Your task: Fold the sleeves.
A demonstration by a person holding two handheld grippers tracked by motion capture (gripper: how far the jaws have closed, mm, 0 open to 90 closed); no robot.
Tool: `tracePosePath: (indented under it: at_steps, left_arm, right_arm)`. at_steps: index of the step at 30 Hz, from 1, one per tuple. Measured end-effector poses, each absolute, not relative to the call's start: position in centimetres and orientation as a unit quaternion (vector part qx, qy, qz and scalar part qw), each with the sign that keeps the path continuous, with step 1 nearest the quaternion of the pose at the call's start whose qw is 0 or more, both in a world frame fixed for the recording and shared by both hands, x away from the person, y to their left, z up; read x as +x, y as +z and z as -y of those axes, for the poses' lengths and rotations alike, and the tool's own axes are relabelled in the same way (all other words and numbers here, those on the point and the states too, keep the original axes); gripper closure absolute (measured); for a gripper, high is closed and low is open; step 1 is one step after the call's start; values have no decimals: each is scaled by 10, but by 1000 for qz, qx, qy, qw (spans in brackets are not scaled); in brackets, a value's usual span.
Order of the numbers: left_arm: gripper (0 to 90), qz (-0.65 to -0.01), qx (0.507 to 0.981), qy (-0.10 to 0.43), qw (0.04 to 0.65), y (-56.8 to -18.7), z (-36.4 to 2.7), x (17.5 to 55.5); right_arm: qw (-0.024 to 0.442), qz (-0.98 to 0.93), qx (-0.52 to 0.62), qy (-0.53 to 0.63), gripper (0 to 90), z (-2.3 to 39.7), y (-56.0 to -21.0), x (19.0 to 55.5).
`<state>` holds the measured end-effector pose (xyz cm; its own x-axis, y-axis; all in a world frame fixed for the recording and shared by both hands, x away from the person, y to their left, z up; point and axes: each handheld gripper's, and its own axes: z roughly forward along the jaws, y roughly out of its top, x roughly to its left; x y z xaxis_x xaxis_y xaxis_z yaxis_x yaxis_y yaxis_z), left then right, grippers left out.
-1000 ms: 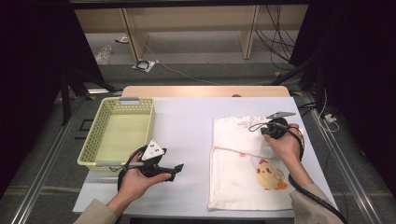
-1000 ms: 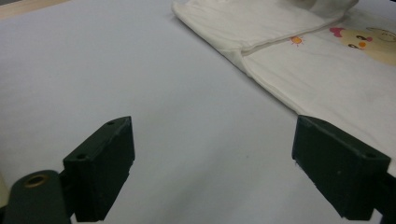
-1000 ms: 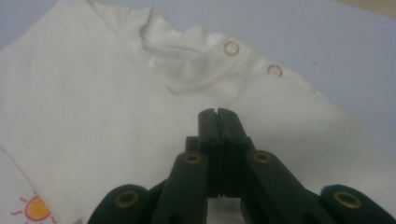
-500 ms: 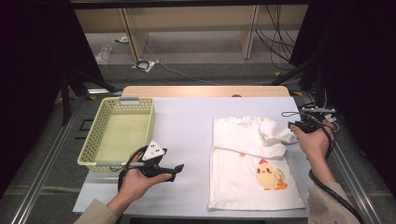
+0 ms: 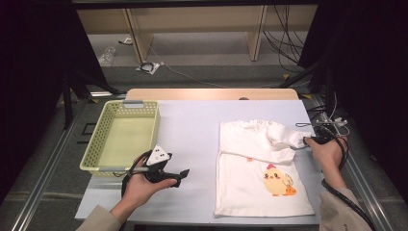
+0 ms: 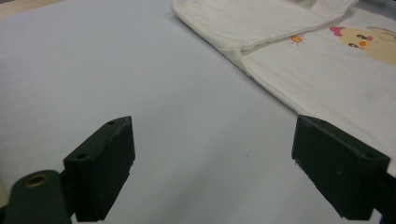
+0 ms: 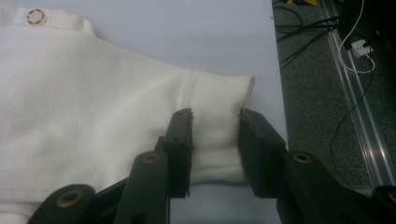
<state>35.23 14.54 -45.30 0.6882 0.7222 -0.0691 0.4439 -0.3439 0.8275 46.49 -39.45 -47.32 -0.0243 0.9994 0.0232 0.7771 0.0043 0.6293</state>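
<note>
A white T-shirt (image 5: 262,192) with a yellow chick print lies flat on the right half of the table; it also shows in the left gripper view (image 6: 327,70). Its right sleeve (image 5: 284,137) is stretched toward the table's right edge. My right gripper (image 5: 308,142) sits at the sleeve's cuff (image 7: 219,93). Its jaws have just been opening, and in the right gripper view (image 7: 215,114) they stand apart with the cuff loose between them. My left gripper (image 5: 180,173) rests near the front edge beside the basket, open (image 6: 212,125) with only bare table between its jaws.
A pale yellow mesh basket (image 5: 103,139) stands at the left of the white table (image 5: 192,125). Cables and a metal rail (image 7: 359,116) run along the floor just past the table's right edge.
My right hand carried the sleeve from over the shirt's upper middle out to the right edge, and its jaws parted. The left hand and gripper stayed put.
</note>
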Motion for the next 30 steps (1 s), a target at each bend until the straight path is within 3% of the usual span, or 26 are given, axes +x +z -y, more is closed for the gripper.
tracePosePath:
  at_steps: [10, 19, 30]
  left_arm:
    - [134, -361, 806, 158, 443, -454, -145, 352]
    - [135, -363, 804, 157, 444, -453, -146, 353]
    - [136, -362, 804, 157, 444, -453, -145, 352]
  right_arm:
    - [225, -686, 646, 248, 871, 391, -474, 465]
    - [253, -686, 633, 256, 886, 385, -470, 461]
    - [302, -698, 580, 292, 885, 365, -441, 449]
